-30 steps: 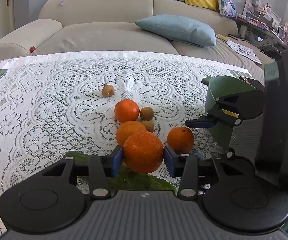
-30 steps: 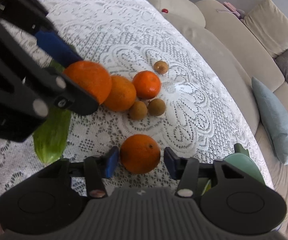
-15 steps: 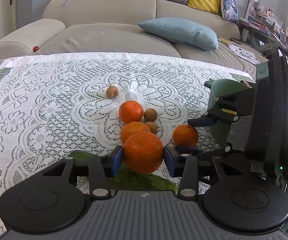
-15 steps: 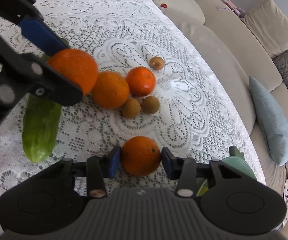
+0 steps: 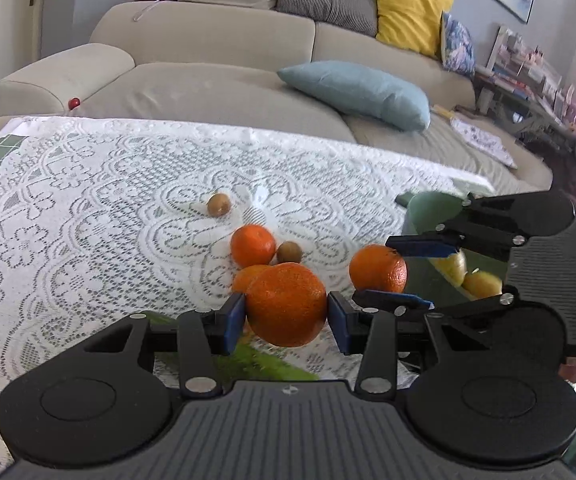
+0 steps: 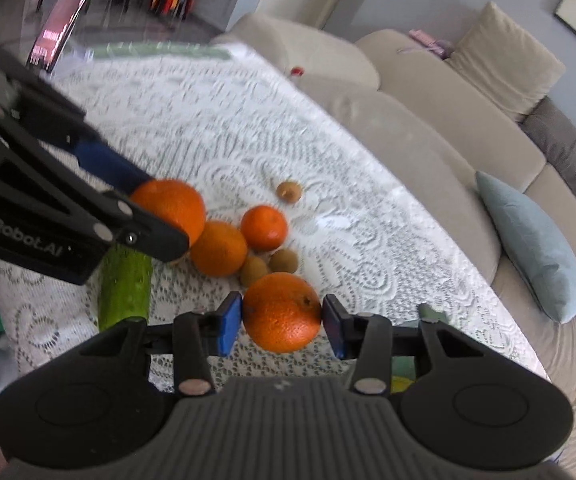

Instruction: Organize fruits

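While both my grippers tilt down toward the lace cloth [image 5: 88, 216], each has an orange pinched between its blue pads. My left gripper [image 5: 286, 317] is partly closed on a big orange [image 5: 286, 304], pads pressed on its left and right sides, and it holds the fruit clear of the cloth, above the near end of a cucumber [image 6: 126, 288]. My right gripper [image 6: 282, 324] has just been closing and now clamps a second orange [image 6: 282, 312], which also looks lifted off the cloth. In the left view that gripper reaches in from the right with its fingers stacked one above the other, so the hand is rolled on its side, and its orange sits just in front of a green bowl [image 5: 431, 210] with yellow fruit in it. On the cloth, beyond my left orange, lie another orange [image 6: 218, 249] and a smaller mandarin [image 5: 253, 240], close together, with two brown kiwis [image 6: 284, 261] just right of them. A third kiwi [image 5: 218, 204] lies alone farther off, toward the sofa [image 5: 208, 80].
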A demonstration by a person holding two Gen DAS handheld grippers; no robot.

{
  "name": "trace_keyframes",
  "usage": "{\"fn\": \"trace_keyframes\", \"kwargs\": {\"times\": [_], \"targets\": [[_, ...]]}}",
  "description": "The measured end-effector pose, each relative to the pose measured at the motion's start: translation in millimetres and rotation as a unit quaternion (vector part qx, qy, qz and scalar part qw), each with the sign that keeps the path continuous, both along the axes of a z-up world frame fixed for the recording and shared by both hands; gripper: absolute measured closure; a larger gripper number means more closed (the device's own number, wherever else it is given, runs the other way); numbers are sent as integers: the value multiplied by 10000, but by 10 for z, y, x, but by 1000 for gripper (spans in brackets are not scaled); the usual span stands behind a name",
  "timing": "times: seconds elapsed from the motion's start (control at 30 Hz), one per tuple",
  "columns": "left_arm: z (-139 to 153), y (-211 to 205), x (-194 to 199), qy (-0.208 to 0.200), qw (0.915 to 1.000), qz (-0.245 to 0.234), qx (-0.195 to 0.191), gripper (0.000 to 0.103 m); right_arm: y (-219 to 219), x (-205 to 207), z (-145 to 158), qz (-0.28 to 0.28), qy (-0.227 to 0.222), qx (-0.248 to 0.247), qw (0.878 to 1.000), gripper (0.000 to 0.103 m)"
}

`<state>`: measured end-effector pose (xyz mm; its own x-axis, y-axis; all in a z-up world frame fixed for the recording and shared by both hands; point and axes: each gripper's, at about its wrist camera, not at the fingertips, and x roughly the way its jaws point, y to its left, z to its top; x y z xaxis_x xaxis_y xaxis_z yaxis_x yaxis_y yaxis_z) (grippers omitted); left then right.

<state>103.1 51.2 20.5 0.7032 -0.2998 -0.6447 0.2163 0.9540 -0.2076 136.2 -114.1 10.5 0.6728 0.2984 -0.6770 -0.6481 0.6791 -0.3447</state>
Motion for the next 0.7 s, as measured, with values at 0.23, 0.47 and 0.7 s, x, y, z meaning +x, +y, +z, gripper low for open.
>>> {"fn": "trace_keyframes", "kwargs": {"times": [0.23,0.47,0.7], "targets": [[124,-115,-10,-153,9989,-120,-431,53,-284,-77,186,-306,-209,320,9988,62],[214,-414,-1,-64,9971,-435,-615,53,-697,-78,210,-732,-162,390,9964,62],[348,-844,69,-1,9937,-910,-657,53,-990,-48,224,-1061,-95,486,9931,62]]}}
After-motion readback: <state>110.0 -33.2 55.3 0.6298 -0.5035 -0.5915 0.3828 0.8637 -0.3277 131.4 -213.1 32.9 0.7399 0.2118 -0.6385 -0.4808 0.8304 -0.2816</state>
